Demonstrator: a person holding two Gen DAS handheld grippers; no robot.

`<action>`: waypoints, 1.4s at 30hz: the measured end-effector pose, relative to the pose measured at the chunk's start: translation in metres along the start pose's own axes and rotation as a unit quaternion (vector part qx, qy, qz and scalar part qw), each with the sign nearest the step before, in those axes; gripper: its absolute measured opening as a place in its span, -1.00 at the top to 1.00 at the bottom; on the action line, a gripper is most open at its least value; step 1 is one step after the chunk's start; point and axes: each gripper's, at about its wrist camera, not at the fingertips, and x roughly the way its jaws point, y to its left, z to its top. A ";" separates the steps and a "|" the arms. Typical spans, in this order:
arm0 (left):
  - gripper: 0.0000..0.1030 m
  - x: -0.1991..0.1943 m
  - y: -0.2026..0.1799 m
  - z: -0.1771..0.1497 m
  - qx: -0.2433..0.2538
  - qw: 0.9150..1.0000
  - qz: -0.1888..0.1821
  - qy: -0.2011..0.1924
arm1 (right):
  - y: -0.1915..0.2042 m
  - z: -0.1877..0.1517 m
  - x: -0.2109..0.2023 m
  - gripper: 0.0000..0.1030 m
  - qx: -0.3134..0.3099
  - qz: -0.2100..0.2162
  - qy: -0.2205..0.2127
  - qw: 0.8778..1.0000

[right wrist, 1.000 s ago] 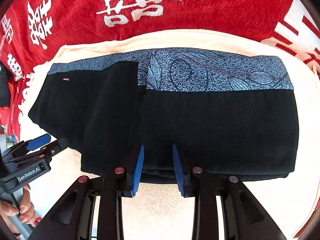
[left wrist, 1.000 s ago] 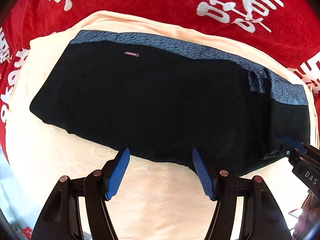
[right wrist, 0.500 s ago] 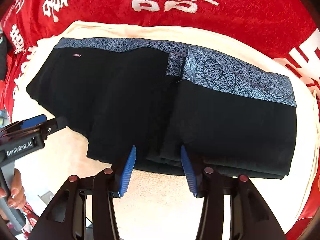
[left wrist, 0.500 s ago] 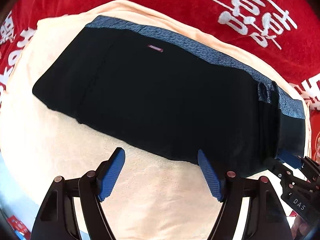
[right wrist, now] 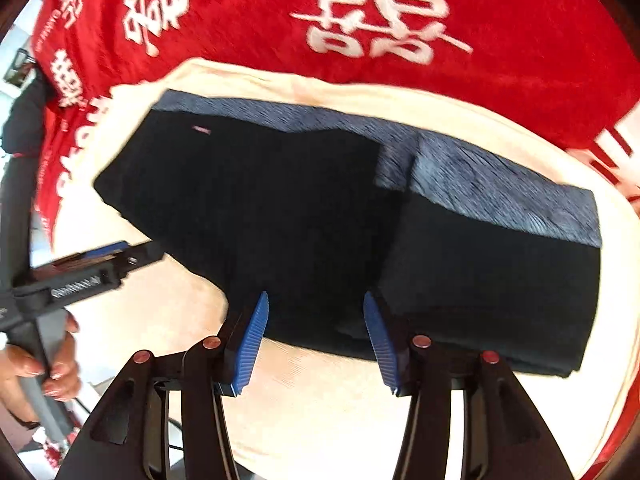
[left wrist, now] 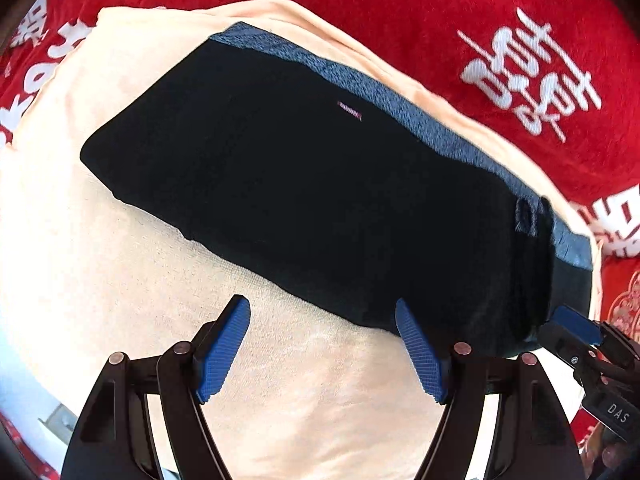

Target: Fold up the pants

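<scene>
A: Where are the pants [left wrist: 320, 208] right now?

B: Lying flat on the cream towel [left wrist: 120, 280], which sits on a red cloth with white characters [left wrist: 480, 20]. They look folded into a long black block, with the blue-grey patterned waistband [right wrist: 500, 184] along the far edge. On the right end a folded section lies stacked on top of the rest, with layered edges showing at the near side.

A: And the tools?

B: The left hand-held gripper [left wrist: 324, 350] stands wide with nothing between its blue pads, over bare towel just off the near edge. The right hand-held gripper [right wrist: 316, 336] is opening; its pads frame the near edge where the folded layers meet, but they don't press the cloth, so I read it as letting go.

A: What could go wrong from here?

B: My guess is the stacked right section. As the right tool lifts away, a ribbed pad could snag the top layer and drag it open or skew it. If another fold is meant, pinching only the top layer would leave the lower ones behind and bunch the block. The towel is loose too, so a low grab might catch it along with the pants.
</scene>
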 end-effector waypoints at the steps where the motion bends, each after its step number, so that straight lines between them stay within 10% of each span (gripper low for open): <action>1: -0.48 -0.003 0.001 0.002 -0.007 1.000 -0.002 -0.002 | 0.001 0.004 0.000 -0.07 0.001 0.001 -0.001 1.000; 28: -0.48 0.005 0.109 0.023 -0.171 0.972 -0.157 -0.039 | 0.025 -0.001 0.054 -0.45 -0.015 -0.040 0.037 0.998; 36: -0.79 0.019 0.125 0.025 -0.227 0.936 -0.254 -0.094 | 0.023 0.000 0.056 -0.47 -0.019 -0.041 0.039 0.998; 42: -0.80 0.003 0.105 0.031 -0.196 0.933 -0.272 -0.130 | 0.020 -0.001 0.055 -0.47 -0.018 -0.032 0.035 0.999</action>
